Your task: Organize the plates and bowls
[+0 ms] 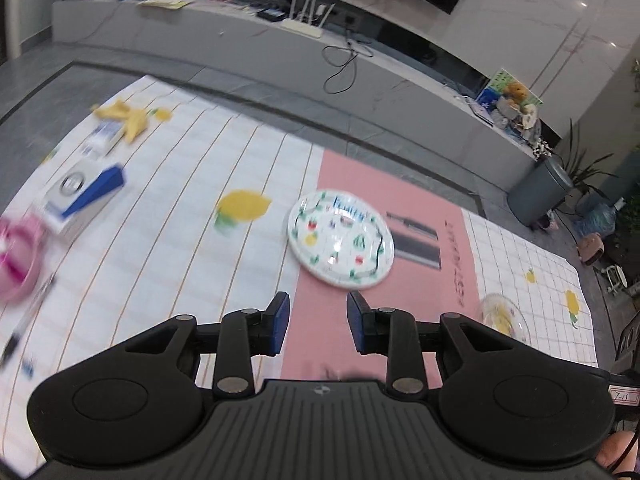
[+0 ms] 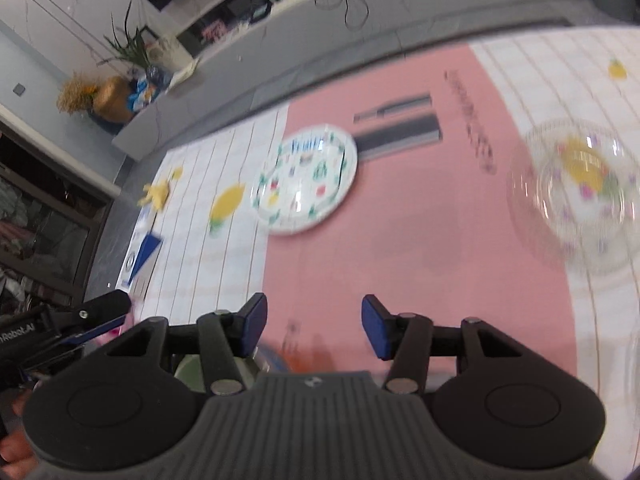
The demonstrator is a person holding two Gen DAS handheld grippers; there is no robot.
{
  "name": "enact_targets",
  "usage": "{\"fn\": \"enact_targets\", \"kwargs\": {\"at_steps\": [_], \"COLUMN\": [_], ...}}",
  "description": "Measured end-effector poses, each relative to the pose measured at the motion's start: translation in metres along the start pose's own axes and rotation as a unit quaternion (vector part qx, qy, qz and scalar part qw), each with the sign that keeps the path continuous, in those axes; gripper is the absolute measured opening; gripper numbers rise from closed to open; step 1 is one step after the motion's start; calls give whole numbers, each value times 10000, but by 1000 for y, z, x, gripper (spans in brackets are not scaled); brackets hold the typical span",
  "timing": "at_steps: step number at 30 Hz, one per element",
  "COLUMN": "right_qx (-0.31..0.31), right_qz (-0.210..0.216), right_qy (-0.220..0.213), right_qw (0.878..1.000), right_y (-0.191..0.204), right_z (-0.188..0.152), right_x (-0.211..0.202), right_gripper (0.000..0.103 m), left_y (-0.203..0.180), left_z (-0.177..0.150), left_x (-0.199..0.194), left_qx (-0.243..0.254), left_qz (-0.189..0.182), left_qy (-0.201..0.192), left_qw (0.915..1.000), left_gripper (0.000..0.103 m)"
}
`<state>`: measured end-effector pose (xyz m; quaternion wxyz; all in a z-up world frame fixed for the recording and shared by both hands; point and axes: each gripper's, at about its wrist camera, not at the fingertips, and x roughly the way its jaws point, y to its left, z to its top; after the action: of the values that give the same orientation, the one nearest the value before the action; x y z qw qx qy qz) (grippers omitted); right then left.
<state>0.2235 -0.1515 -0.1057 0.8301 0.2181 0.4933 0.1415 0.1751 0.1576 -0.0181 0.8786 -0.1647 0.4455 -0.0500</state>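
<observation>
A white plate with a fruit pattern lies on the pink mat; it also shows in the right wrist view. My left gripper is open and empty, hovering just short of the plate. A clear glass plate lies to its right on the checked cloth; in the right wrist view this glass plate is at the far right. My right gripper is open and empty above the pink mat. A pink bowl sits blurred at the far left.
On the white checked cloth lie a blue-and-white box, a banana peel and a pen. A grey TV bench runs behind the table. The left gripper's tip shows at the right wrist view's left edge.
</observation>
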Motion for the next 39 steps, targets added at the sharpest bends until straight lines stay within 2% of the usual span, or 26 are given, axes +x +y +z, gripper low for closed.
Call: {"fn": "enact_targets", "kwargs": {"at_steps": [3, 13, 17, 20, 25, 32, 35, 36, 39], "right_qx": [-76, 183, 270, 290, 252, 249, 190, 171, 124], "right_qz": [-3, -8, 21, 19, 11, 180, 211, 189, 145], "right_qy": [-125, 9, 60, 84, 83, 36, 17, -8, -18], "right_qw": [9999, 9998, 9996, 9995, 9996, 9995, 9996, 9997, 9998], "right_y": [-6, -33, -40, -42, -46, -44, -41, -40, -40], "right_z": [20, 69, 80, 85, 87, 89, 89, 88, 88], "right_x": [14, 81, 104, 118, 130, 142, 146, 146, 146], "right_gripper": [51, 30, 28, 28, 28, 17, 12, 12, 8], "left_y": [3, 26, 40, 48, 52, 56, 54, 54, 52], "left_z": [17, 43, 46, 47, 46, 44, 44, 44, 44], "left_x": [24, 115, 144, 159, 173, 185, 185, 185, 185], "left_qx": [137, 347, 108, -109, -281, -372, -417, -401, -403], "left_qz": [-133, -328, -523, -502, -653, -702, -719, -722, -641], "left_qy": [-27, 195, 281, 270, 274, 223, 246, 236, 228], "left_qw": [9998, 9987, 9982, 9983, 9971, 9966, 9962, 9963, 9969], "left_gripper": [35, 35, 35, 35, 35, 35, 30, 25, 22]}}
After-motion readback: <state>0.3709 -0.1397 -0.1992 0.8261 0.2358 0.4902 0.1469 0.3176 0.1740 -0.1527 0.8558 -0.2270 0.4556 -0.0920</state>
